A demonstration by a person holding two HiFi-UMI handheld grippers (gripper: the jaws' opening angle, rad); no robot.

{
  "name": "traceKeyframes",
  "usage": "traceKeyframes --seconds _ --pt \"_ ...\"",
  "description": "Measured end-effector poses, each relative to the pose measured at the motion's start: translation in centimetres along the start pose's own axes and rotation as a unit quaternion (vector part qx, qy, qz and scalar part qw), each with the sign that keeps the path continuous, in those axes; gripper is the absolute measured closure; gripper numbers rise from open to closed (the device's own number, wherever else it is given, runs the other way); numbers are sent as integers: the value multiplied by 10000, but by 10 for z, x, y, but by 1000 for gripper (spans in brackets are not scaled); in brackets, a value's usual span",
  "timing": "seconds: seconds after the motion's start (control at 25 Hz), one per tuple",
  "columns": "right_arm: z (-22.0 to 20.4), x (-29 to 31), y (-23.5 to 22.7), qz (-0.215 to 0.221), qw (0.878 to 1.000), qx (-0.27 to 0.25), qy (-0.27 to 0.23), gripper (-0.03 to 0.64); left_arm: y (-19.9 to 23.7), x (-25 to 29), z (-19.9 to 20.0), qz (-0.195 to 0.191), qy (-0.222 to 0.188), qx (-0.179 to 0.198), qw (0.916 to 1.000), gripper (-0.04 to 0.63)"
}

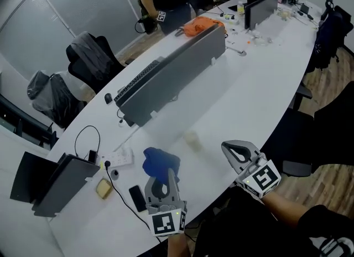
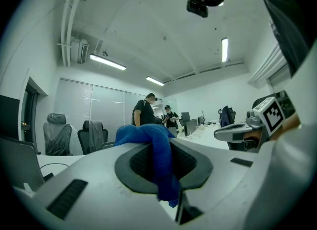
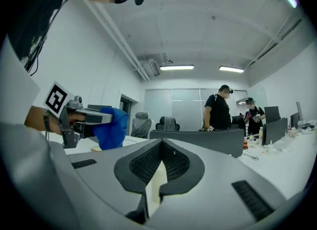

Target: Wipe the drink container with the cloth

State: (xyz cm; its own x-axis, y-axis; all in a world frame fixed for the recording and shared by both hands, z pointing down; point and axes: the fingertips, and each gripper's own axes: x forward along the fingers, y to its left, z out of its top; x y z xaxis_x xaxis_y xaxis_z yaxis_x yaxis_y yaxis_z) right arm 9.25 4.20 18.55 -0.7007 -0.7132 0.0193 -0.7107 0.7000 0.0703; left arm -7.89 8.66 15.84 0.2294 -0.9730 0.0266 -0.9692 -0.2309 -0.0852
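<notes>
Left tongs [image 2: 166,147] pinch bunched, drooping blue cloth [image 2: 154,140].

No legible text, brand or number anywhere (only coded square markers [image 1: 167,222], unreadable as words)

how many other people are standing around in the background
2. One person in a black shirt stands behind the grey desk divider; a second person stands farther back, to the right. Others may be hidden.
</notes>
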Motion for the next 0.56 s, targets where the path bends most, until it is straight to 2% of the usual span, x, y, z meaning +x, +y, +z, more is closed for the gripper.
traceKeyframes --seconds 0.28,0.56 --pt "-1 -27 33 -251 9997 -13 2 618 -6 -28 1 -216 -72 65 9997 552" --pt "-5 -34 66 -215 9997 -91 -22 618 -2 -51 -3 -293 -192 139 9993 554"
